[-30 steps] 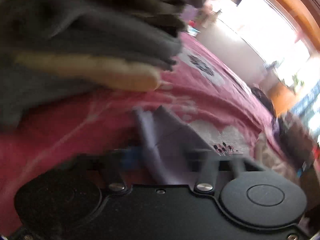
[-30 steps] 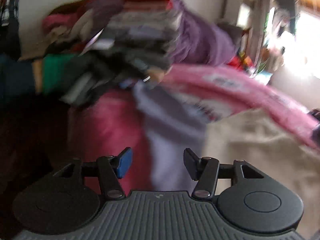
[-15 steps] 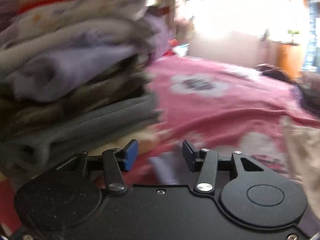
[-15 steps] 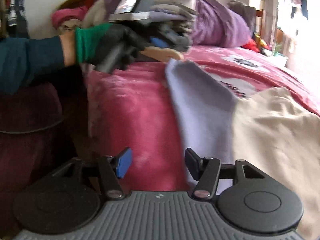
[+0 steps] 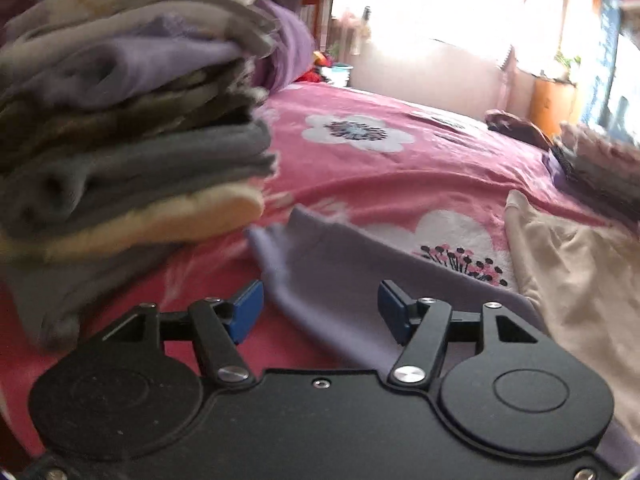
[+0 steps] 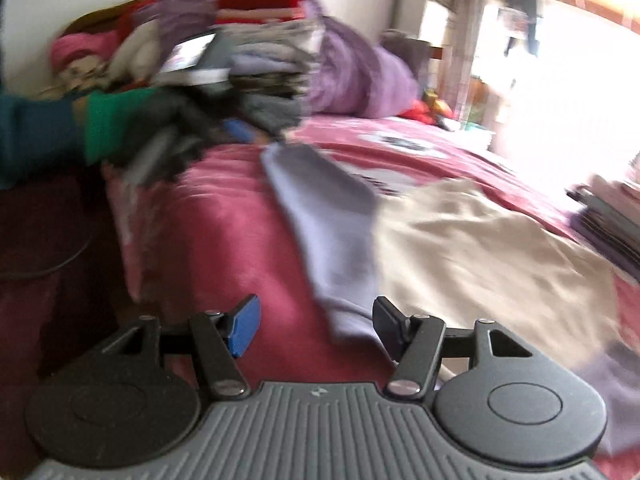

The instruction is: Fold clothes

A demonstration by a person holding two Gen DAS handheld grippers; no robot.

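Note:
A lilac garment (image 5: 340, 276) (image 6: 332, 216) lies stretched across the pink flowered bedspread (image 5: 400, 172), with a beige garment (image 5: 580, 280) (image 6: 480, 248) beside it on the right. My left gripper (image 5: 320, 310) hovers open just above the lilac cloth's near end, holding nothing. A tall stack of folded clothes (image 5: 132, 128) rises at its left. My right gripper (image 6: 312, 326) is open and empty over the bed's front edge, near the lilac cloth's lower end. In the right wrist view the left gripper (image 6: 236, 130), held by a green-cuffed gloved hand (image 6: 132, 128), sits by the stack (image 6: 260, 76).
A purple pillow (image 6: 360, 76) leans behind the stack. Another pile of dark folded clothes (image 6: 612, 212) (image 5: 600, 168) sits at the bed's right side. A bright window (image 5: 460, 20) and furniture stand beyond the bed. A dark maroon surface (image 6: 48, 260) lies left of the bed.
The left gripper let go of the lilac garment, opened and pulled back from the stack, turning toward the bed. The right gripper stayed open and shifted slightly.

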